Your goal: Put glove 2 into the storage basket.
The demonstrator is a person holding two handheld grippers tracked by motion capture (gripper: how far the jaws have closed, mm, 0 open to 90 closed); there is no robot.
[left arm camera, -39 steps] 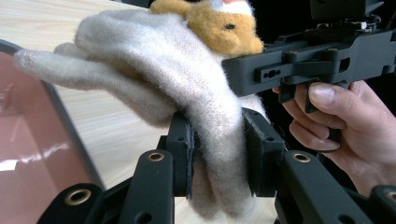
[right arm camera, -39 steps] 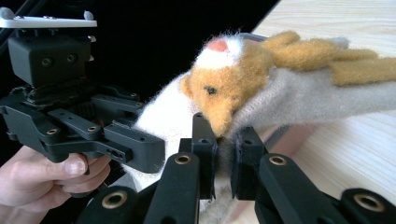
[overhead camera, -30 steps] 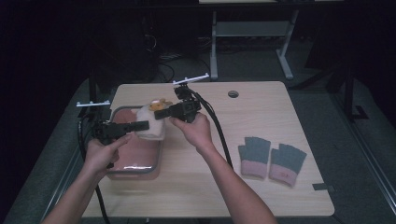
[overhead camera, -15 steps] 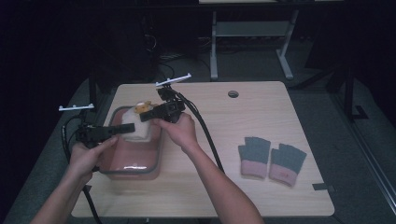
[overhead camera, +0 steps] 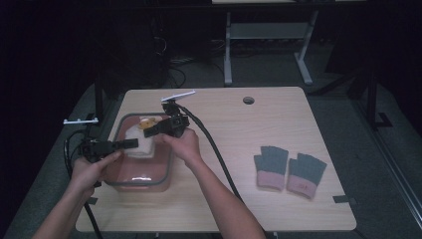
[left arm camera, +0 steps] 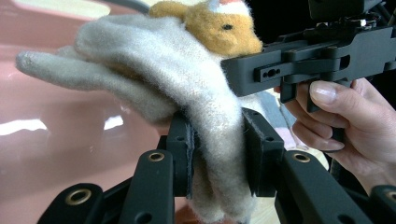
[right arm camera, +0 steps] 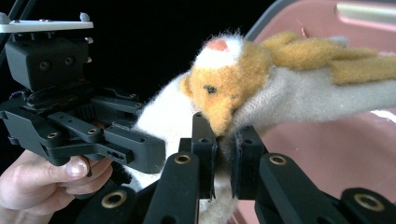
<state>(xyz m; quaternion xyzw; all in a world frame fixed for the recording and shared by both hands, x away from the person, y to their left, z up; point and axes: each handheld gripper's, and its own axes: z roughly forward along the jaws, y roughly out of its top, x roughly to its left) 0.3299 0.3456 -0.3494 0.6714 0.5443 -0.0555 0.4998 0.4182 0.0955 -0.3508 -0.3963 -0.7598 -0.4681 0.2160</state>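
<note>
A cream woolly glove [overhead camera: 141, 142] with an orange animal face [right arm camera: 219, 84] hangs just above a pinkish plastic bin [overhead camera: 168, 167] on the left of the table. My left gripper [overhead camera: 130, 144] comes in from the left and is shut on the glove's cream part [left arm camera: 154, 70]. In its own view the left gripper [left arm camera: 217, 154] pinches a thick fold. My right gripper [overhead camera: 149, 130] reaches from the right. It is shut on the glove's edge just under the animal face, as the right gripper view shows [right arm camera: 223, 149].
A pair of grey fingerless gloves with pink cuffs [overhead camera: 290, 171] lies on the wooden table [overhead camera: 259, 209] at the right. There is a cable hole [overhead camera: 248, 100] near the far edge. Cables trail from both grippers across the table. Dark floor surrounds the table.
Both hands have moved left and down with the glove still held between them. It now hangs low over the bin's far half.
</note>
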